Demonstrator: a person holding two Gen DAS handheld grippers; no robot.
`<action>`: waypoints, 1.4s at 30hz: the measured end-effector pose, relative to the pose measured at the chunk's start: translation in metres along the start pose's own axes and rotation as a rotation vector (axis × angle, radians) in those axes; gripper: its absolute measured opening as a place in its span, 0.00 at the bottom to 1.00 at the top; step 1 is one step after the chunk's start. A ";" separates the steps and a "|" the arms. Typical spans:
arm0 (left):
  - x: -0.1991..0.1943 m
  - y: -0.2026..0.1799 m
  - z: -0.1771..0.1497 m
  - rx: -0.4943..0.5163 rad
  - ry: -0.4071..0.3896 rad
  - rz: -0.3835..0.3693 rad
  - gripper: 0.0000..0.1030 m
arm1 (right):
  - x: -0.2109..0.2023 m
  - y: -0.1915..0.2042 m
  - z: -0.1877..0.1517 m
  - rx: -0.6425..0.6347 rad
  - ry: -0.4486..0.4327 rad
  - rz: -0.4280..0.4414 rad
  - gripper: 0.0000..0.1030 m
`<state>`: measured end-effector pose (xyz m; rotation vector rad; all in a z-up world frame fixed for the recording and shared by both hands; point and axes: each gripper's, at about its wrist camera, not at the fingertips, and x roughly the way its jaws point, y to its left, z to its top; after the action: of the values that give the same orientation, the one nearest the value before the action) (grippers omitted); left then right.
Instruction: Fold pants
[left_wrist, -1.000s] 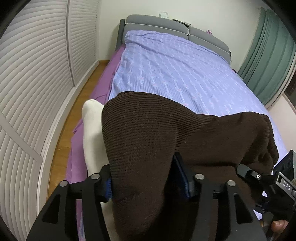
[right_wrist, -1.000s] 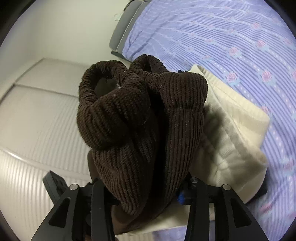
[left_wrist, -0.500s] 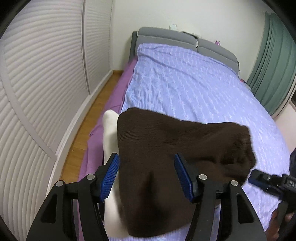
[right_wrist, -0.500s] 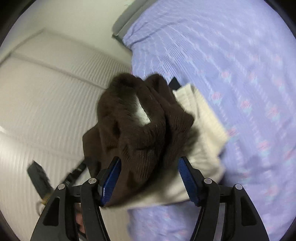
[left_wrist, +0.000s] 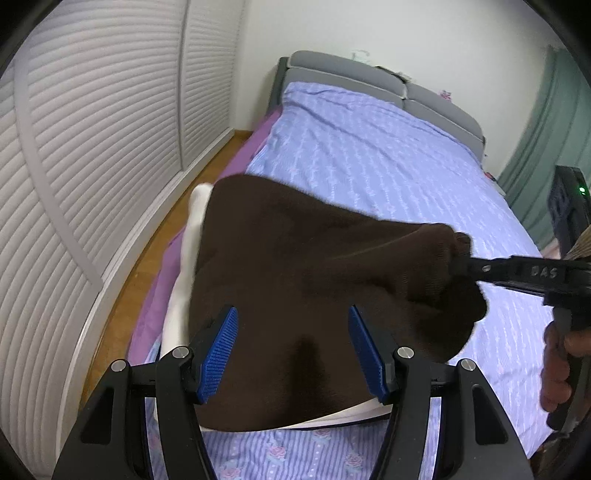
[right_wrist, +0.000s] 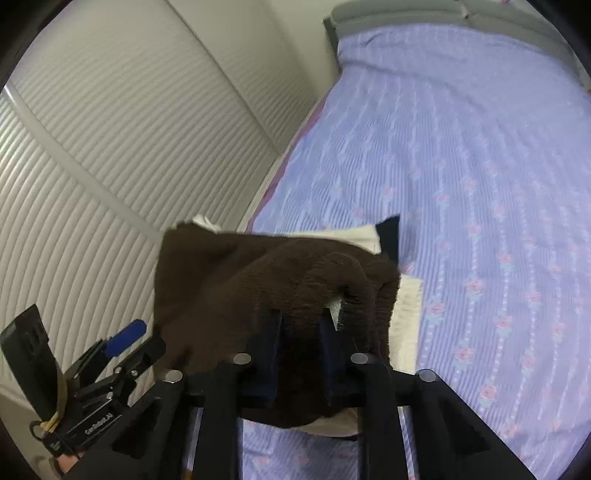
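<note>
The dark brown ribbed pants (left_wrist: 314, 280) lie folded on top of a cream folded garment (left_wrist: 184, 277) at the near left corner of the bed. My left gripper (left_wrist: 293, 350) is open just above the pants and holds nothing. My right gripper (right_wrist: 299, 332) is shut on the bunched right end of the pants (right_wrist: 295, 280). In the left wrist view the right gripper (left_wrist: 517, 273) reaches in from the right and pinches that end.
The bed (left_wrist: 388, 155) has a lilac flowered sheet and a grey headboard (left_wrist: 351, 74). White slatted wardrobe doors (left_wrist: 92, 147) stand to the left across a strip of wood floor (left_wrist: 207, 177). A green curtain (left_wrist: 554, 140) hangs at the right.
My left gripper let go of the pants, opened and pulled back. My right gripper opened half a second ago and has shut again on the pants' right end. The pants now lie flatter.
</note>
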<state>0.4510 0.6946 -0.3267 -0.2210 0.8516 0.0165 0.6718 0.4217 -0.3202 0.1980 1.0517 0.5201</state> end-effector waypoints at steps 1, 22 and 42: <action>0.003 0.003 -0.002 -0.009 0.007 0.003 0.59 | -0.001 -0.006 0.000 0.016 -0.005 -0.002 0.18; -0.058 -0.041 -0.001 0.051 -0.044 0.026 0.66 | -0.054 0.000 -0.027 -0.044 -0.121 -0.060 0.60; -0.362 -0.361 -0.127 0.055 -0.212 0.162 0.89 | -0.484 -0.071 -0.205 -0.215 -0.358 -0.161 0.76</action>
<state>0.1546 0.3427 -0.0694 -0.0956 0.6557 0.1652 0.3284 0.1011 -0.0747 0.0137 0.6511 0.4289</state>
